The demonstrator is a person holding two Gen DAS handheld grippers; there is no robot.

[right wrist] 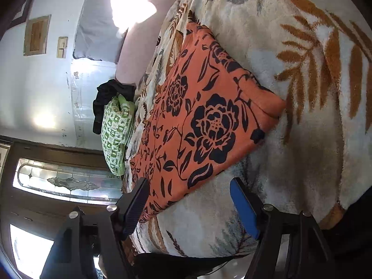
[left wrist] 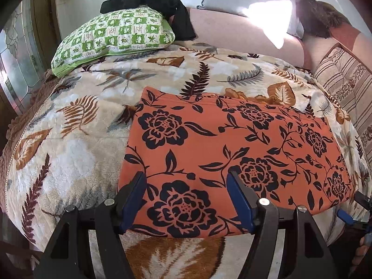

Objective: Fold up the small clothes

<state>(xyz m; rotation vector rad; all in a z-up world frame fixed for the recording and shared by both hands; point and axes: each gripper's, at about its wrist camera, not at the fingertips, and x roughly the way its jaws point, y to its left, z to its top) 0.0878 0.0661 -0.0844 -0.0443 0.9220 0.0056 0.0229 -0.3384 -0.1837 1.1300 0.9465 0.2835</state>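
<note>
Unlabelled orange floral garment (left wrist: 232, 153) on blanket (left wrist: 69, 121)

The left wrist camera is looking steeply down from close above the near edge of the orange floral cloth (left wrist: 232, 148), facing across the bed (left wrist: 69, 153) toward the green pillow (left wrist: 114, 34). The right wrist camera is viewing the same cloth (right wrist: 200, 116) and pillow (right wrist: 116, 134) lower, rolled sideways.

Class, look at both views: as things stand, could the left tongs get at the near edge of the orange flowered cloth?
Probably yes: the left tongs stand open right over the orange flowered cloth, with nothing lying between them and its near edge.
</note>
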